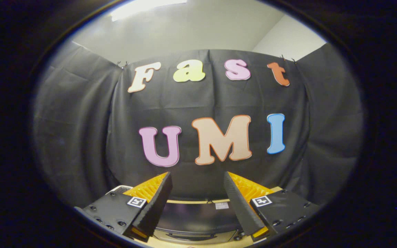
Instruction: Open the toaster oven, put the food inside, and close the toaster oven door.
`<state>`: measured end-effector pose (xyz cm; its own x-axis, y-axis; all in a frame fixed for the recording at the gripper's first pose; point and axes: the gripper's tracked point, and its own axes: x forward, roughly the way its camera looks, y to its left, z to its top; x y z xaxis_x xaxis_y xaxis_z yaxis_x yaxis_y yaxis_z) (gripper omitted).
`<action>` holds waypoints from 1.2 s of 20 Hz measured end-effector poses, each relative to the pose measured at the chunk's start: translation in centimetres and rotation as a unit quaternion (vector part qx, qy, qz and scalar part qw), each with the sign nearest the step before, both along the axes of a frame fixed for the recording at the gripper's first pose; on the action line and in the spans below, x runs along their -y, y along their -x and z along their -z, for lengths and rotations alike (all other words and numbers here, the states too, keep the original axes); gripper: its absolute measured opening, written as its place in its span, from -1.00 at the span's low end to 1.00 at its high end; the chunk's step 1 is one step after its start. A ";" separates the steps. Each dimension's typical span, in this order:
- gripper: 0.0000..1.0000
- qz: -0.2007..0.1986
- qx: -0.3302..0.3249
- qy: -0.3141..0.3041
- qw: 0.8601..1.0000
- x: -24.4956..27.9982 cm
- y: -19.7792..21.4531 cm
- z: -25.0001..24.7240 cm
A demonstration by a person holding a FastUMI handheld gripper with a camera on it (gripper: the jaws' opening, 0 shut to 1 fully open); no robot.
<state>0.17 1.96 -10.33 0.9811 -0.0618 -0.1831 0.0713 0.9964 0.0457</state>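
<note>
Two fingers spread wide — the claw grips nothing, raised level toward the cloth wall. Below and between them sits the oven — door closed.

A black cloth wall is hanging behind the scene, showing soft folds and creases. Above it, a plain white ceiling is stretching out, with a bright strip light shining on it. A pale wooden counter is showing as a thin edge below the cloth.
</note>
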 end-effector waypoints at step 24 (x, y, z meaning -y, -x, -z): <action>0.91 -0.017 -0.207 0.014 0.978 -2.5 4.2 21.9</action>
